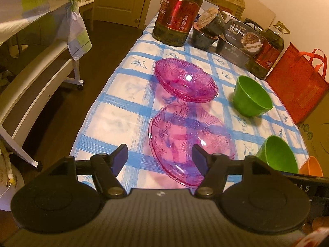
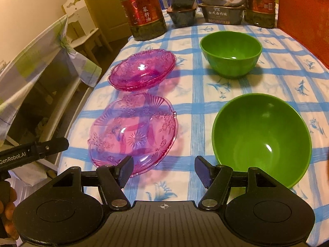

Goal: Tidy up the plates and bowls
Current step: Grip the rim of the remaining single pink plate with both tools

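The table [image 2: 185, 107] wore a blue checked cloth [image 1: 127, 111]. Two pink plates [image 2: 133, 131] sat at 10 o'clock, two green bowls [image 2: 261, 138] at 2. Both grippers, left [image 1: 160, 160] and right [image 2: 163, 169], gaped wide, holding nothing. Oil bottles [image 2: 144, 10] stood behind.

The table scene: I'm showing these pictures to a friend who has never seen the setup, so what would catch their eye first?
Two pink glass plates sit one behind the other on the left of the blue-checked cloth, the farther one looking like a stack. Two green bowls sit to their right, with big oil bottles at the far end. Both grippers hang open and empty.
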`<state>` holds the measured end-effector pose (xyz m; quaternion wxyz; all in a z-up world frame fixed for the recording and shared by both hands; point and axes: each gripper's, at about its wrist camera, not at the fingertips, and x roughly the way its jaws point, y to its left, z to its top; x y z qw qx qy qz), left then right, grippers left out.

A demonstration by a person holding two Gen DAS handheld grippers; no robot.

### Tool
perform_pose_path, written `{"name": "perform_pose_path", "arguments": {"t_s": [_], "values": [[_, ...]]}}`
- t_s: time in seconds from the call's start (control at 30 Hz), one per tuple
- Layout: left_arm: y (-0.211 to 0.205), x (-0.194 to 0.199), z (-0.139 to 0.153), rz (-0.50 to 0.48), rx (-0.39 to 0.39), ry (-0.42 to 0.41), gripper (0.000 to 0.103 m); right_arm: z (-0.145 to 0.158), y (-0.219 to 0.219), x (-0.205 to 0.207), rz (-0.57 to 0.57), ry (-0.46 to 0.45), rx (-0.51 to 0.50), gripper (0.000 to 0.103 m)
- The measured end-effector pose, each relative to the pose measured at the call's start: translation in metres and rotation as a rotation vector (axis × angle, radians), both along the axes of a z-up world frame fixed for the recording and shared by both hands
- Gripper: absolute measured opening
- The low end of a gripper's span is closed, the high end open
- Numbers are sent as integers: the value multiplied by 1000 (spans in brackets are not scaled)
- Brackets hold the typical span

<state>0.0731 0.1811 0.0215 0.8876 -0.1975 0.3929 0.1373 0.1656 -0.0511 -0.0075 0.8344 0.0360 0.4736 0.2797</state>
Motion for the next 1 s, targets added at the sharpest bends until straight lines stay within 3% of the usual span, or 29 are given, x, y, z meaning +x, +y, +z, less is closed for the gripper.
{"name": "perform_pose_path", "arguments": {"t_s": [0.27,0.87,1.0], "values": [[8,16,-15,-4,25,32,65,-14,12,14,-12,-3,-24,64],[23,59,-46,-45,13,93,56,-38,42,52,24,17,-106,45],[25,64,-50,-47,7,100,50,-43,44,56,27,30,-107,40]]}}
